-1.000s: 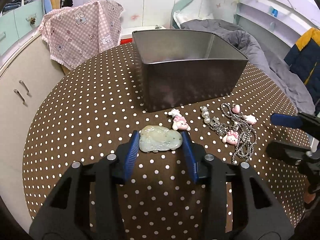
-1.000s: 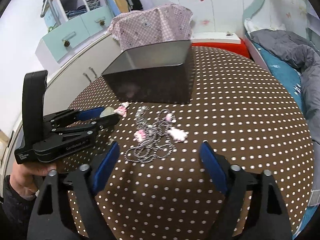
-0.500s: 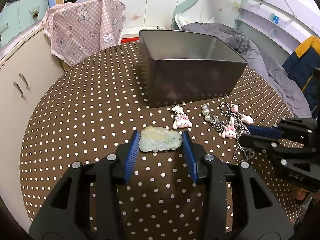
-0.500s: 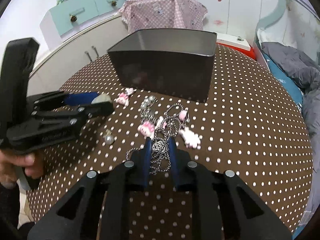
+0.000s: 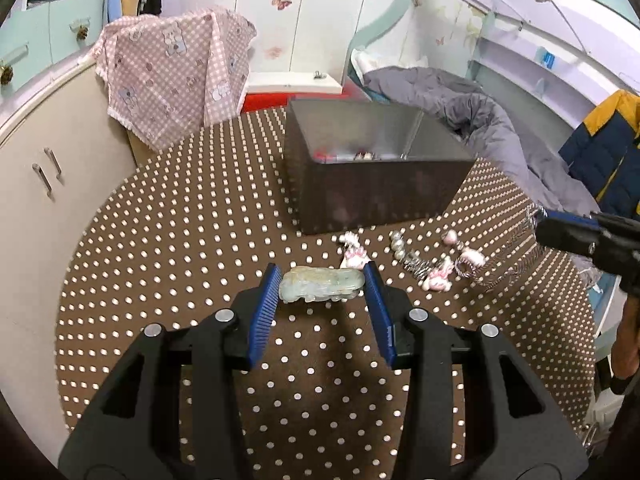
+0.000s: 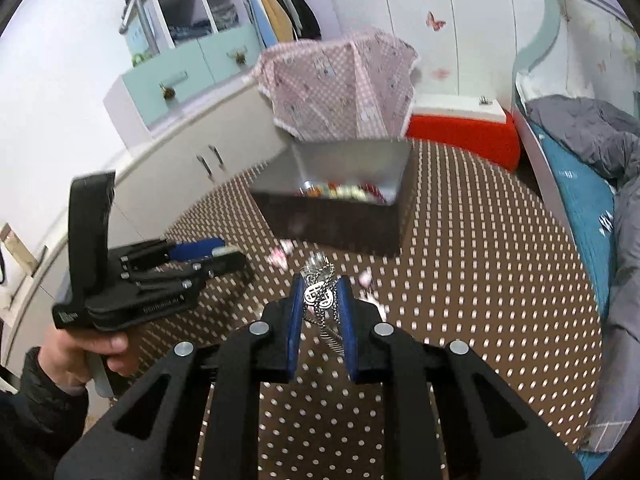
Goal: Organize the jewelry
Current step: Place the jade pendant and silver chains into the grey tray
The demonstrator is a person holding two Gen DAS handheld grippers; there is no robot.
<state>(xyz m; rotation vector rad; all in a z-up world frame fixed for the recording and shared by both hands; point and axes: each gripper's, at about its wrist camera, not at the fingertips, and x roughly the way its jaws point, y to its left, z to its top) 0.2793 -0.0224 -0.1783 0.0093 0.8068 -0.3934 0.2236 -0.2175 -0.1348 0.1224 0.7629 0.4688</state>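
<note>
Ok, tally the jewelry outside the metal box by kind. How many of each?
jade pendant: 1, clamped in the left gripper
silver chain: 1, pinched in the right gripper
pink charms: 4, somewhat blurred
pale bead string: 1
Total: 7

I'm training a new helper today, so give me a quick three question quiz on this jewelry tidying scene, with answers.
1. True or false: the left gripper grips a pale green jade pendant.
2. What does the right gripper hold: A a pearl string, B a silver chain necklace, C a bunny charm?
3. Where does the metal box stand?

Key: 1 true. 2 B, part of the chain hanging below. 3 On the brown polka-dot tablecloth, beyond the loose bunny charms.
</note>
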